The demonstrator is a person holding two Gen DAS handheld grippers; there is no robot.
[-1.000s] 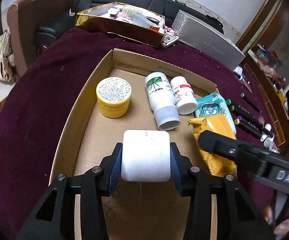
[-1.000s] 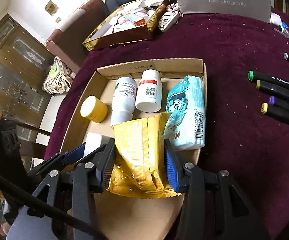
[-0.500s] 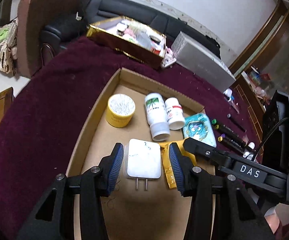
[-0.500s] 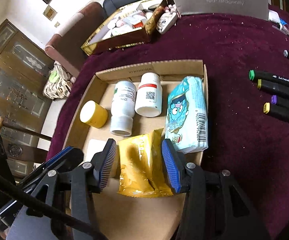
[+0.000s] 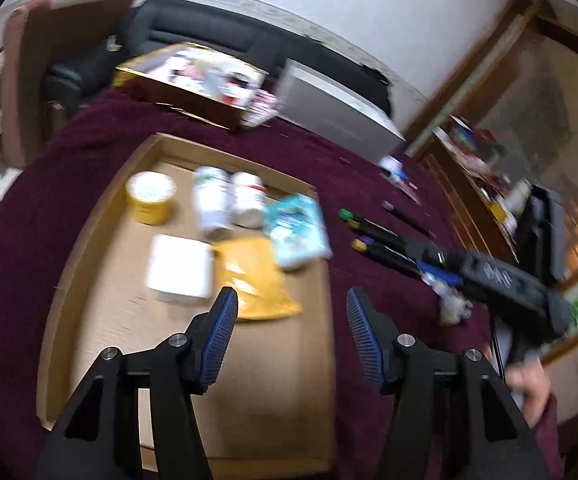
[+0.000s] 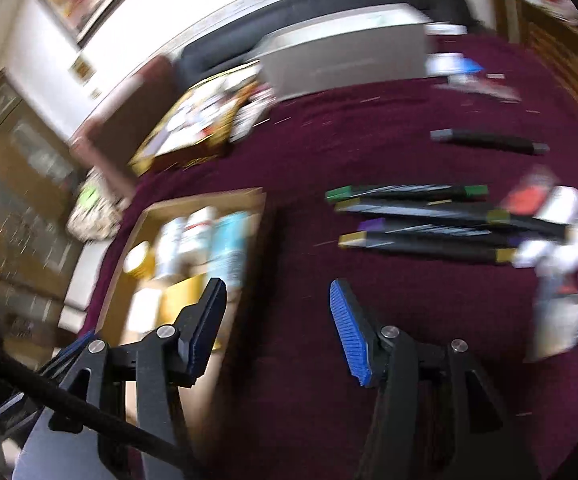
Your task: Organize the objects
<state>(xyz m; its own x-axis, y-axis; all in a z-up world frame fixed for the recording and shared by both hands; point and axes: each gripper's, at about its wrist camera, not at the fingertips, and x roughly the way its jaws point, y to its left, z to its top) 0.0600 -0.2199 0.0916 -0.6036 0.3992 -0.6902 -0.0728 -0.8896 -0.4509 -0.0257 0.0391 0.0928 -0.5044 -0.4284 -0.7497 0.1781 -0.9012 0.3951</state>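
Both claws are seen with jaws spread wide and nothing between them. The marker pens (image 6: 429, 220) are laid side by side on the maroon tablecloth (image 6: 369, 140), just to the right of the cardboard tray (image 5: 325, 280). Their long axes run left to right across the right gripper (image 6: 277, 320), slightly to its far right, so the fingers would straddle a pen crosswise. The left gripper (image 5: 289, 332) is held over the tray's near right edge, farther from the pens; the right is judged the nearer.
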